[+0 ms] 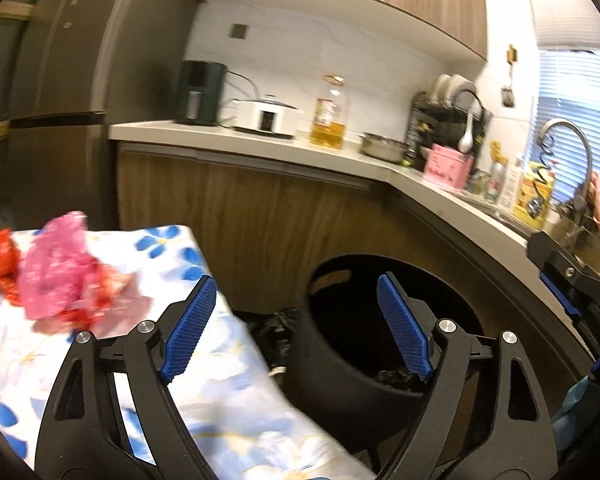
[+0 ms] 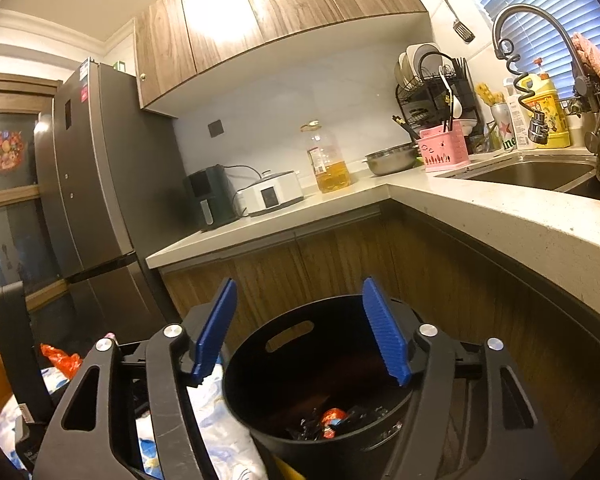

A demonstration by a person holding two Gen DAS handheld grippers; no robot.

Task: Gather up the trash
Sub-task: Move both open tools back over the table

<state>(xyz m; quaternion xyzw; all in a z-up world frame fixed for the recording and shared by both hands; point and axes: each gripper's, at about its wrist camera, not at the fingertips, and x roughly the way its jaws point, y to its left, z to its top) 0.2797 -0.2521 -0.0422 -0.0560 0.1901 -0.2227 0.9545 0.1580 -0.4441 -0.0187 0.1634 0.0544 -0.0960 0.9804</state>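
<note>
A black round trash bin stands on the floor by the wooden cabinets; in the right wrist view the bin holds a red wrapper and dark scraps. Pink and red crumpled wrappers lie on a table with a white cloth printed with blue flowers. My left gripper is open and empty, between the table edge and the bin. My right gripper is open and empty, just above the bin's mouth; part of it shows in the left wrist view.
An L-shaped counter carries an air fryer, a white cooker, an oil bottle, a steel bowl, a pink caddy and a sink. A grey fridge stands left.
</note>
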